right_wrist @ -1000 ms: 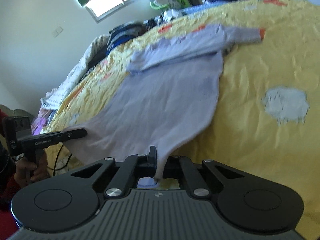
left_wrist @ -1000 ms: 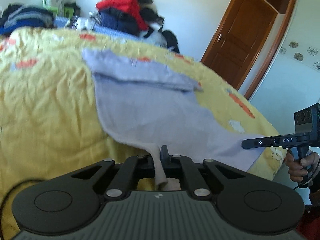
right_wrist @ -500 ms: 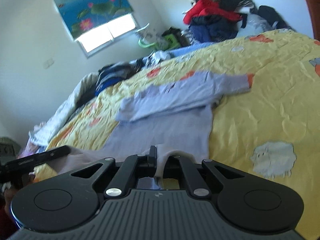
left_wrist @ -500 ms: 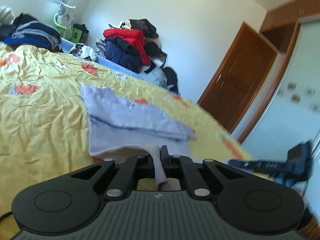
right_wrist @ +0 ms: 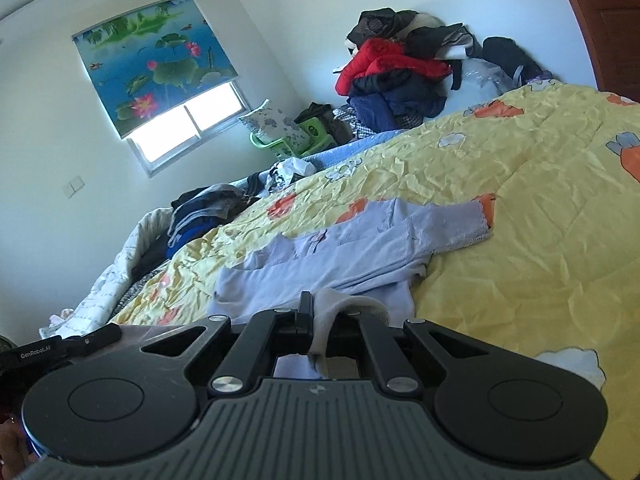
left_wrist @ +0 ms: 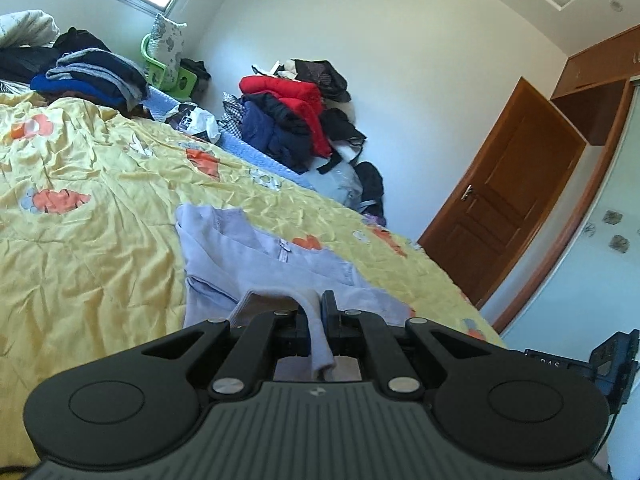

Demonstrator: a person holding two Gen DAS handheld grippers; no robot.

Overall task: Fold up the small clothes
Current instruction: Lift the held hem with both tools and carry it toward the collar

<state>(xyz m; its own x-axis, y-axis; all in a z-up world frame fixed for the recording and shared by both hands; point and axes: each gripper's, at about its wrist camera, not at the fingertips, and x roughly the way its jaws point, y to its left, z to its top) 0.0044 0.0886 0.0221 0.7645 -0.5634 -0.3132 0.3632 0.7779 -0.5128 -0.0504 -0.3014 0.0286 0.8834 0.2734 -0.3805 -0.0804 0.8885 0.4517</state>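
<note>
Left wrist view: my left gripper (left_wrist: 317,320) has its jaws clamped on a pinch of the pale lilac, long-sleeved cotton top (left_wrist: 256,264), the hem fabric bunching up between the black fingers and trailing back toward the camera. The rest of the garment lies on the crumpled yellow bedspread with orange cartoon prints (left_wrist: 92,240), its folded-over upper part running from about 10 o'clock to 3 o'clock of my fingertips. At 12 o'clock, against the far wall, a heap of red and navy jackets (left_wrist: 296,120); at 10 o'clock, a stack of folded dark clothes (left_wrist: 88,76); at 2 o'clock, a brown wooden door (left_wrist: 516,208). The other handheld unit peeks in at 4 o'clock.

Right wrist view: my right gripper (right_wrist: 316,316) is likewise pinched tight on the hem's other corner, cream-lilac cloth humped over the right finger. The top's sleeve (right_wrist: 444,224) lies across the body, cuff out at 2 o'clock. A window with a lotus-print roller blind (right_wrist: 160,76) sits at 11 o'clock.

As I read it, the step in hand is the bottom-to-top fold: both hem corners lifted and headed for the collar end. The next move, I judge, calls for carrying both corners forward level and in step, laying the hem square over the folded sleeves, then letting go of both together. The risk is a skewed edge if one hand leads.
</note>
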